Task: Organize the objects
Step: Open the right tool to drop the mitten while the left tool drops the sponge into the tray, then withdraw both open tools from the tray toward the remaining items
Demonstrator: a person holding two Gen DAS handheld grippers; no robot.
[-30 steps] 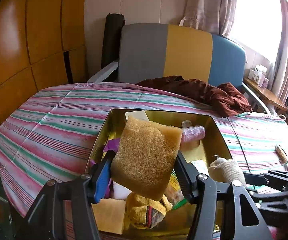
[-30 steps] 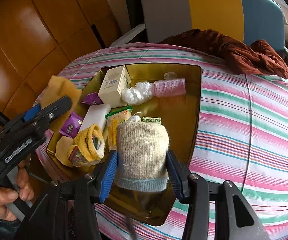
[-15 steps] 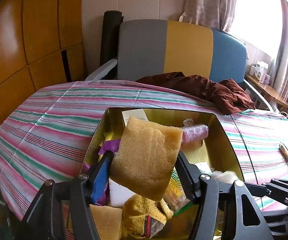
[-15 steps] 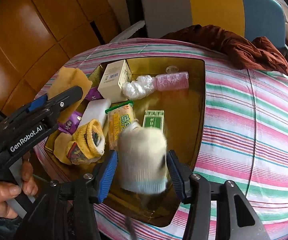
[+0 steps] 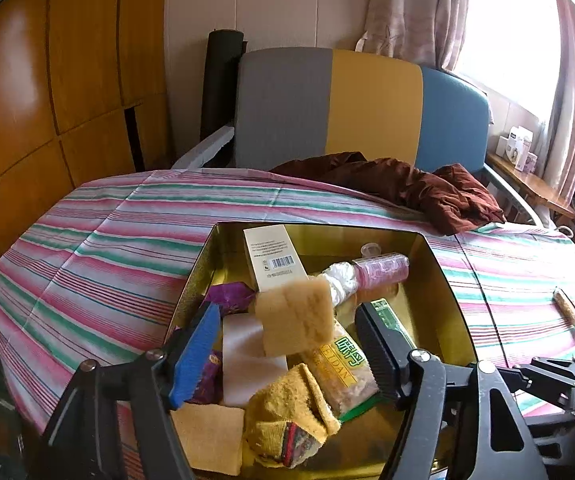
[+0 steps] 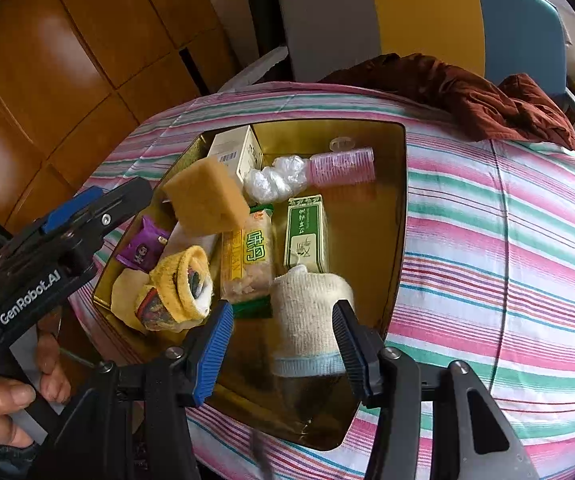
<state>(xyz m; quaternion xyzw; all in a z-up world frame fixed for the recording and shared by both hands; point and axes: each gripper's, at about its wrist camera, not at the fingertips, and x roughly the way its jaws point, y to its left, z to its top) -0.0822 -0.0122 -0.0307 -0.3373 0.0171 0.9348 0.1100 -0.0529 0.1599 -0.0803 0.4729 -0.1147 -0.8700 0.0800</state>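
A gold tin tray (image 6: 391, 216) on the striped tablecloth holds a cream box, a pink roller, a plastic wad, snack packs and a yellow sock (image 6: 179, 288). My left gripper (image 5: 287, 340) is open over the tray's near left; a yellow sponge (image 5: 295, 316) is loose in the air ahead of its fingers, also in the right wrist view (image 6: 205, 196). My right gripper (image 6: 283, 344) is open; a cream sock (image 6: 307, 312) lies between its fingers inside the tray, against the right finger.
The striped tablecloth (image 6: 507, 248) spreads right of the tray. A brown garment (image 5: 399, 188) lies at the far table edge before a grey, yellow and blue chair (image 5: 359, 108). A small brown roll (image 5: 565, 309) lies at the right. Wooden panels stand at left.
Both grippers have opened. The yellow sponge has left my left gripper's fingers and is dropping toward the tray. The cream sock has left my right gripper's grip and sits lower in the tray.
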